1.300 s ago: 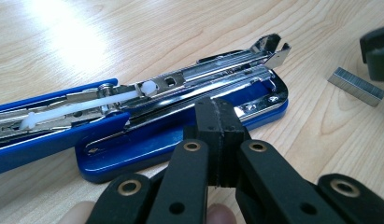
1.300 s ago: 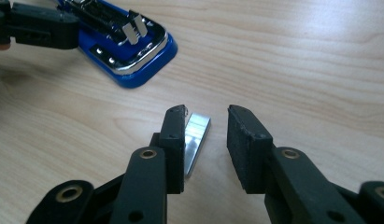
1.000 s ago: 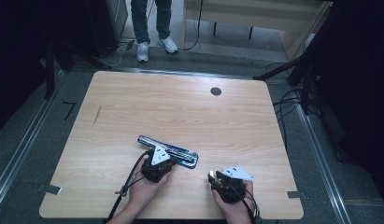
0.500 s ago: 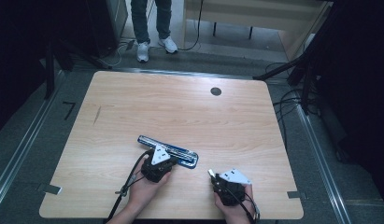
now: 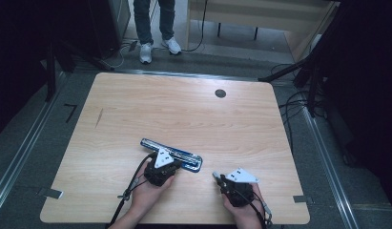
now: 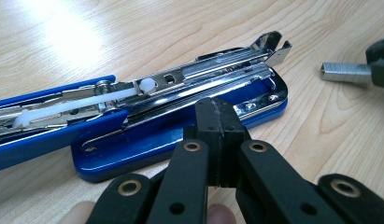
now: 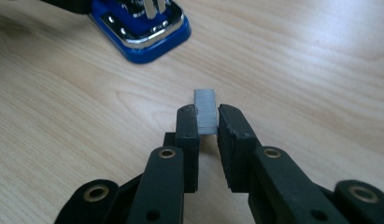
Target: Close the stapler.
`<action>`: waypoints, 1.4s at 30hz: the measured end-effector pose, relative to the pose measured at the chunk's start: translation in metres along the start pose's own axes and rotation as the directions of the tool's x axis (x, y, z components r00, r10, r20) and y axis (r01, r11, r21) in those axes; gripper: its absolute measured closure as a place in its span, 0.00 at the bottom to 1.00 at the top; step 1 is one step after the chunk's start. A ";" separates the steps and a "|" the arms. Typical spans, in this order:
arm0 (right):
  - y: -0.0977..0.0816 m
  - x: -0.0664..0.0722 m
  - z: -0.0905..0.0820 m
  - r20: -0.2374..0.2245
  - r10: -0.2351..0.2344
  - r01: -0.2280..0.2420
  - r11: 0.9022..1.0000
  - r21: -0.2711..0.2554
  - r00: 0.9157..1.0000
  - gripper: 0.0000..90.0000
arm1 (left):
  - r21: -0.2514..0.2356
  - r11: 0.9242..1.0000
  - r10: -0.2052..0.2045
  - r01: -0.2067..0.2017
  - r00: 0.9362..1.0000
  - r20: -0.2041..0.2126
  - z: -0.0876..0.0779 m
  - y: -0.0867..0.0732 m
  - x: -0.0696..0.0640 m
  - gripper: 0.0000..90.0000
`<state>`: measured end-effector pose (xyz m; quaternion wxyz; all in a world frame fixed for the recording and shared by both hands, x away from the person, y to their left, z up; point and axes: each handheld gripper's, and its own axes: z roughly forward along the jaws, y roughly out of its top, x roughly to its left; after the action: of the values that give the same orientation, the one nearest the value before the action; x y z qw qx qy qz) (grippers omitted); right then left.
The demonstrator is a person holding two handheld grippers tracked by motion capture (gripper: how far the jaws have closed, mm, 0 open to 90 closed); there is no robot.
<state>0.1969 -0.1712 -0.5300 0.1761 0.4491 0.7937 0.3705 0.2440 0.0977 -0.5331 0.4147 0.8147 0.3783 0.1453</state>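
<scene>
Wooden surface [image 5: 184,114] is seen from above, with a blue stapler [image 5: 170,153] lying opened flat near its front edge. The left gripper [image 6: 216,135] is pressed fully together, nothing between its jaws, its tip resting at the stapler's blue base beside the exposed metal staple channel. The right gripper [image 7: 208,122], whose jaws have just been closing, is pinched on a grey strip of staples [image 7: 205,112], held just above the wood, near the stapler's rounded end but apart from it.
</scene>
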 end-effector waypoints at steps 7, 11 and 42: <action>0.012 -0.006 -0.004 -0.030 -0.051 0.050 0.998 -0.030 0.998 0.89 | 0.006 1.000 0.004 -0.004 1.000 -0.003 0.000 0.000 0.000 1.00; 0.022 -0.008 -0.005 -0.054 -0.091 0.088 0.995 -0.044 0.994 0.89 | 0.008 1.000 0.002 -0.002 1.000 -0.002 0.000 0.000 0.000 1.00; 0.089 0.000 0.029 -0.204 -0.301 0.297 0.954 -0.049 0.932 0.89 | 0.002 1.000 -0.008 0.008 1.000 0.002 0.001 0.000 0.000 1.00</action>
<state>0.2671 -0.1303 -0.4829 0.1498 0.2801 0.8637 0.3914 0.2447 0.0973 -0.5334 0.4147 0.8137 0.3815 0.1424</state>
